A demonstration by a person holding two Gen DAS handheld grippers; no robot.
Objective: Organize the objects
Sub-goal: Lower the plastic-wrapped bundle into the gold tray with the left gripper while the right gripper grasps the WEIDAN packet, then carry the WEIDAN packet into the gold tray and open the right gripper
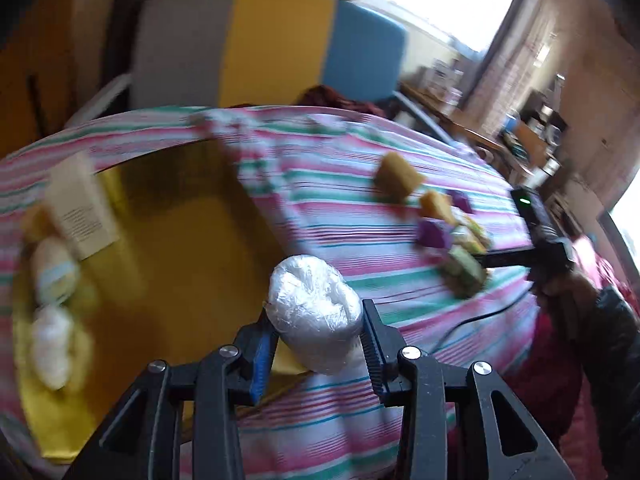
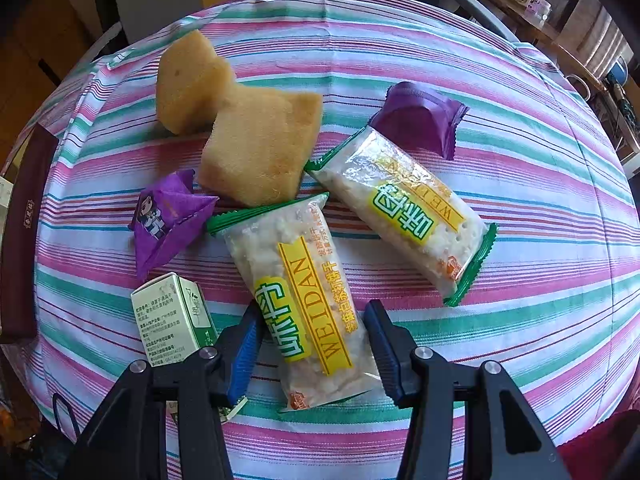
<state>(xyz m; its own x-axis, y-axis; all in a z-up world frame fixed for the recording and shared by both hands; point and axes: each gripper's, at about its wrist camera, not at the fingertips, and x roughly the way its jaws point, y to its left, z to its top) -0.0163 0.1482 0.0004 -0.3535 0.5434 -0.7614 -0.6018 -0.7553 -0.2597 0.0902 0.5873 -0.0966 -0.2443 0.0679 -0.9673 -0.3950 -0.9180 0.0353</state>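
Observation:
My left gripper (image 1: pixel 318 312) is shut on a white bundle wrapped in clear film (image 1: pixel 312 300), held above the near edge of a yellow tray (image 1: pixel 180 240); this view is blurred. In the tray lie two similar white bundles (image 1: pixel 54 268) and a white box (image 1: pixel 80 208). My right gripper (image 2: pixel 313 312) points down at the striped cloth (image 2: pixel 520 160), and its pads press both long sides of a WEIDAN cracker pack (image 2: pixel 304 312). A second cracker pack (image 2: pixel 404 216) lies to its right. The right gripper (image 1: pixel 480 258) also shows at the snack pile.
Two yellow sponges (image 2: pixel 192 80) (image 2: pixel 260 148) lie behind the packs. Purple packets (image 2: pixel 168 220) (image 2: pixel 420 118) sit left and right of them. A small green-and-white carton (image 2: pixel 172 316) stands beside the right gripper's left finger. A chair back (image 1: pixel 280 40) rises beyond the table.

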